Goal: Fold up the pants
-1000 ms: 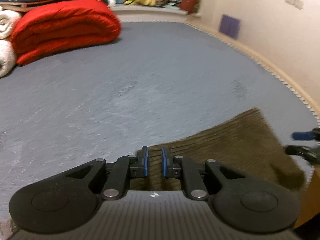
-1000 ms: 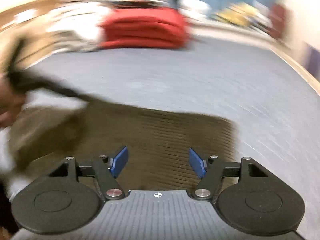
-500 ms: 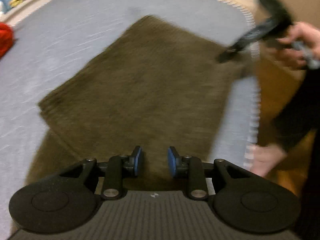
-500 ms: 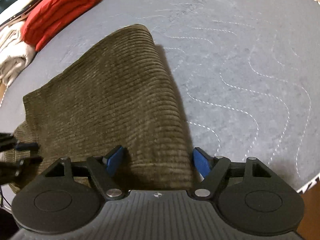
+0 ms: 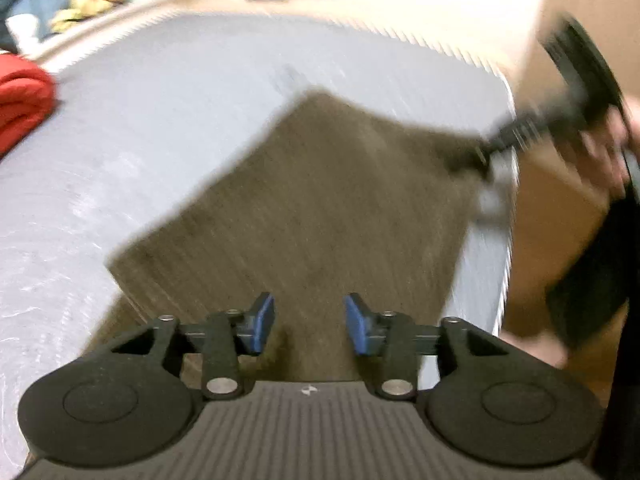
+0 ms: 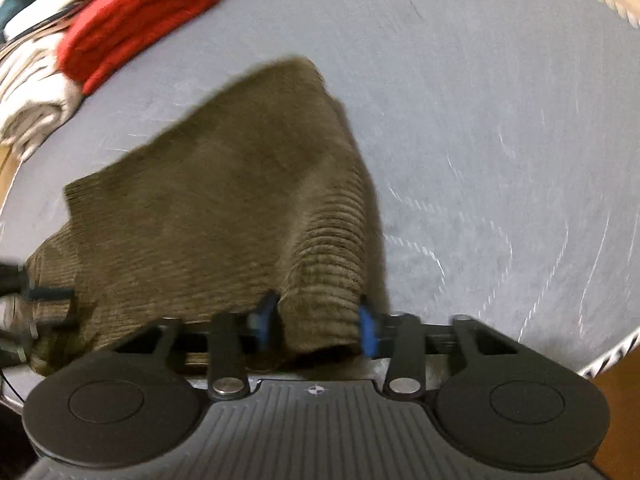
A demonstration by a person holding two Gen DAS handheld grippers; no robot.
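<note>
The left tongs (image 5: 310, 324) are opening, with nothing between the blue pads, above the near edge of the brown corduroy pants (image 5: 320, 208). The right tongs (image 6: 318, 326) are closing on a raised fold of the pants (image 6: 224, 208), which lie folded on the grey bed (image 6: 480, 120), below a red blanket (image 6: 132, 20) at upper left.

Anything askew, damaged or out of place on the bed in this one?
Nothing damaged or spilled. The pants lie folded on the grey bedspread, but one edge is bunched up into a ridge between the closing pads of the right gripper, so the fold isn't flat there. The left gripper is opening above the cloth, holding nothing.
</note>
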